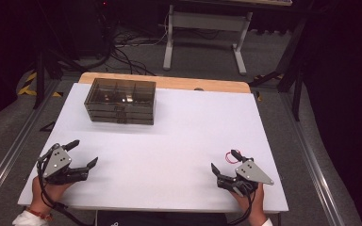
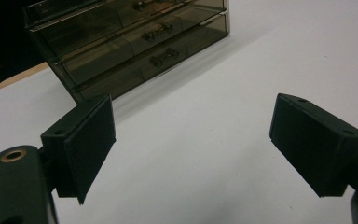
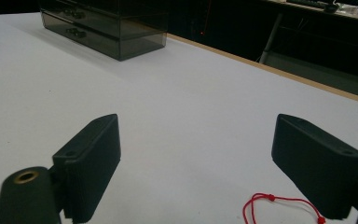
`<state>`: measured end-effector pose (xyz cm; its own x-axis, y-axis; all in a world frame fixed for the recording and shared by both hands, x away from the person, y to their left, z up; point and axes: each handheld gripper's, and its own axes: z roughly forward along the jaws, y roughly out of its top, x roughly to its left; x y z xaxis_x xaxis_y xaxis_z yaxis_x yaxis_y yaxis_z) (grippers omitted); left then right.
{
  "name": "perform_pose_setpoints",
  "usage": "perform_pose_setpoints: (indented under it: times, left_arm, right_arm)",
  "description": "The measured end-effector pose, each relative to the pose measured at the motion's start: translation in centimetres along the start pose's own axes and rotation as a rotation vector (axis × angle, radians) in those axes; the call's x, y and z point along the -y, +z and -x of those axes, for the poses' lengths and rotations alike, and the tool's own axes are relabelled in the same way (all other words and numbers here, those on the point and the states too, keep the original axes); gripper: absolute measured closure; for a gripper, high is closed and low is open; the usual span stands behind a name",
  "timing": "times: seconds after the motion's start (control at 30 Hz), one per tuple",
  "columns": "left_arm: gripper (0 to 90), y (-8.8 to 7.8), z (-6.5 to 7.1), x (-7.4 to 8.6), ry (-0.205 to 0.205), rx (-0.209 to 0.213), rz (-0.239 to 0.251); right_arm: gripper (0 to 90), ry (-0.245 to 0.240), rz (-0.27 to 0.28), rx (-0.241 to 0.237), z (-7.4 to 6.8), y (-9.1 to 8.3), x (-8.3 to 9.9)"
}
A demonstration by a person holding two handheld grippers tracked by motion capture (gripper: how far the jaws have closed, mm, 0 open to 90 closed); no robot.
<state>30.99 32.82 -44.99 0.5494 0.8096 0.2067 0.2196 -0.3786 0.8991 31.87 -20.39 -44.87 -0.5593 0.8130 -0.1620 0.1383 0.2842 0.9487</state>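
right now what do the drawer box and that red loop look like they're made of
Drawer box: looks like smoky, see-through hard plastic with a glossy finish; the drawers and their handles show through the walls, and the top catches reflections. Red loop: seems a thin cord or string, matte, with small knots or beads along it; too small to tell which. It lies limp and curved on the white table.

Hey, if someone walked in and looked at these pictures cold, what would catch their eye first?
Probably the smoky, see-through drawer box, standing alone at the far left of the white table. Next, the two grippers resting at the near edge: the left gripper and the right gripper, both with fingers spread wide and nothing between them. A small red cord loop lies on the table right by the right gripper.
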Motion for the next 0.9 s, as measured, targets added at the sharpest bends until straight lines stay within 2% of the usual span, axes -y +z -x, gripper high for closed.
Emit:
perform_pose_setpoints:
  times: [0.03, 0.13, 0.2, 0.27, 0.3, 0.37, 0.4, 0.47, 0.5, 0.57, 0.6, 0.77, 0.8, 0.83, 0.9]
  left_arm:
    - [14.6, 0.2, 0.0, -0.1, 0.013, -0.01, -0.005]
    - [15.3, 0.9, 0.3, -0.3, 0.018, -0.003, -0.021]
    - [16.9, 1.5, 0.7, -0.5, 0.046, 0.001, -0.039]
    - [18.6, 1.9, 0.8, -0.6, 0.035, 0.007, -0.042]
    - [20.3, 2.2, 0.7, -0.7, 0.047, 0.002, -0.05]
    - [25.1, 2.4, 0.6, -0.8, 0.045, -0.004, -0.051]
    - [28.6, 2.7, 0.2, -0.9, 0.056, -0.012, -0.039]
    - [29.6, 3.5, -0.3, -1.3, 0.064, -0.012, -0.048]
    - [35.1, 4.4, -0.7, -1.6, 0.061, -0.023, -0.047]
    - [36.6, 5.4, -1.1, -2.0, 0.055, -0.036, -0.051]
    - [37.2, 5.4, -1.1, -2.0, 0.055, -0.036, -0.051]
    - [40.0, 8.4, -1.8, -3.2, 0.079, -0.098, -0.058]
    - [40.7, 8.9, -1.9, -3.4, 0.072, -0.094, -0.069]
    - [41.2, 9.7, -2.3, -3.6, 0.062, -0.13, -0.067]
    - [41.8, 10.2, -2.6, -3.9, 0.047, -0.144, -0.066]
  right_arm:
    - [16.4, -0.002, -0.003, -0.006, 0.0, 0.2, 0.0]
    - [16.7, -0.004, -0.006, -0.007, 0.0, 0.1, 0.1]
    - [17.7, -0.002, -0.017, -0.003, 0.3, 0.2, 0.3]
    - [19.3, 0.005, -0.018, -0.002, 0.5, 0.2, 0.3]
    - [19.3, 0.005, -0.02, 0.002, 0.5, 0.3, 0.2]
    - [19.3, 0.004, -0.022, 0.005, 0.6, 0.4, 0.2]
    - [20.6, 0.0, -0.024, 0.005, 0.6, 0.6, 0.2]
    - [20.6, 0.002, -0.03, 0.01, 0.6, 0.7, 0.2]
    - [20.7, 0.004, -0.04, 0.012, 0.6, 0.8, 0.3]
    - [20.7, 0.004, -0.047, 0.014, 0.6, 0.9, 0.4]
    - [20.7, 0.003, -0.047, 0.014, 0.5, 0.9, 0.4]
    - [20.9, 0.003, -0.05, 0.015, 0.4, 0.9, 0.4]
    - [20.9, 0.007, -0.053, 0.018, 0.4, 1.0, 0.4]
    - [20.9, 0.008, -0.056, 0.016, 0.3, 1.0, 0.4]
    - [20.9, 0.009, -0.058, 0.014, 0.3, 1.1, 0.5]
